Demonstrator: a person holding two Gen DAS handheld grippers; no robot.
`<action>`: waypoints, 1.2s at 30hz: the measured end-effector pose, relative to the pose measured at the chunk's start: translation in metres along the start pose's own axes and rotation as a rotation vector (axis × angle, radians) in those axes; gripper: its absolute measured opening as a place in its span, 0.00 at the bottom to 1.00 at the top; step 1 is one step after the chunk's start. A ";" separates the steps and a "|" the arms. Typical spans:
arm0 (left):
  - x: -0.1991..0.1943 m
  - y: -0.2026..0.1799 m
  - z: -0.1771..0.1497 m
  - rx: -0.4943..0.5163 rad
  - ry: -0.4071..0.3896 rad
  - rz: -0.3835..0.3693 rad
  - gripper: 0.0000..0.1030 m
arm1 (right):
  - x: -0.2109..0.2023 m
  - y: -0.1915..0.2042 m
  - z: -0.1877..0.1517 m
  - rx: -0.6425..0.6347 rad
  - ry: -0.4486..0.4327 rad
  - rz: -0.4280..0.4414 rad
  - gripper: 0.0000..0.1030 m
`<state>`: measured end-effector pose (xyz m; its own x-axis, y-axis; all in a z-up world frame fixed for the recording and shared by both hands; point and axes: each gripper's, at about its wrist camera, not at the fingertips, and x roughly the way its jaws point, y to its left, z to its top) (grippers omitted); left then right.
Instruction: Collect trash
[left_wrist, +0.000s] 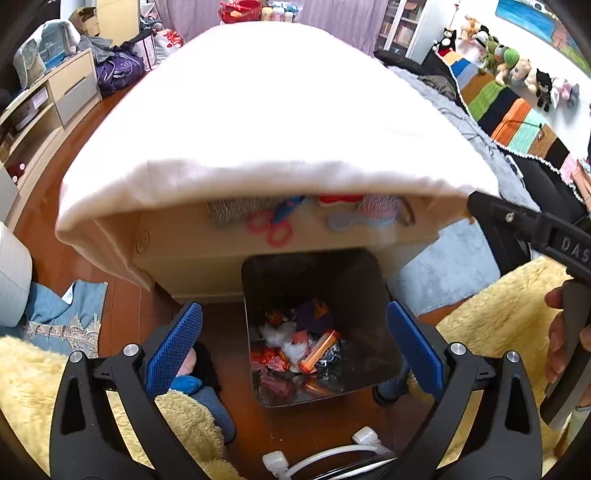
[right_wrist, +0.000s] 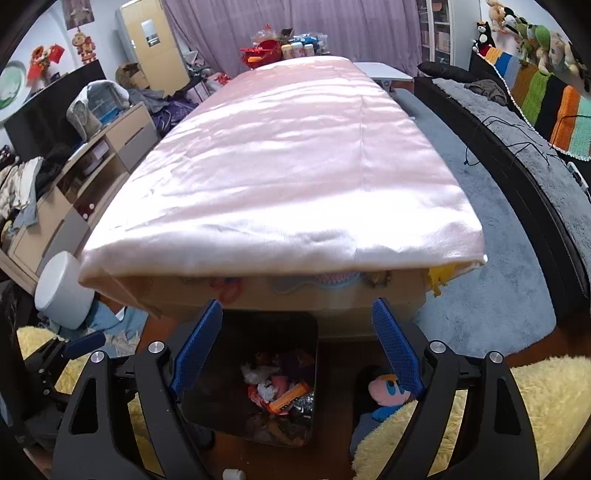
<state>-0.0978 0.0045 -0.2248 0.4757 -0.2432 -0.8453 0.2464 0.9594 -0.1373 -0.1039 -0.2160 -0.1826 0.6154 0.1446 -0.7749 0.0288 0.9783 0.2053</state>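
A black square trash bin (left_wrist: 354, 288) stands on the wooden floor against the end of a long table. It holds crumpled wrappers and paper (left_wrist: 295, 350), among them an orange tube. My left gripper (left_wrist: 295, 339) is open and empty, above the bin, its blue pads either side of the opening. The bin also shows in the right wrist view (right_wrist: 229, 387), with the trash (right_wrist: 280, 391) inside. My right gripper (right_wrist: 295, 343) is open and empty, above the bin's right part. The right gripper's black body shows in the left wrist view (left_wrist: 535, 229).
A pale pink cloth (right_wrist: 288, 166) covers the table (left_wrist: 207, 251). Yellow fluffy rugs (left_wrist: 498, 314) lie either side of the bin. A plush slipper (right_wrist: 388, 391) lies right of the bin. A white stool (right_wrist: 62, 291) stands left. A sofa (right_wrist: 517, 147) lines the right.
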 end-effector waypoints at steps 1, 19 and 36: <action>-0.006 0.000 0.003 0.001 -0.011 0.002 0.92 | -0.006 0.000 0.004 0.000 -0.015 0.000 0.83; -0.182 -0.016 0.067 0.018 -0.462 0.105 0.92 | -0.161 0.043 0.059 -0.080 -0.441 -0.131 0.97; -0.232 -0.032 0.060 0.045 -0.566 0.163 0.92 | -0.196 0.058 0.048 -0.103 -0.513 -0.177 0.97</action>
<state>-0.1657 0.0221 0.0067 0.8840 -0.1432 -0.4451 0.1620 0.9868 0.0043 -0.1852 -0.1951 0.0101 0.9139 -0.0889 -0.3961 0.1048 0.9943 0.0187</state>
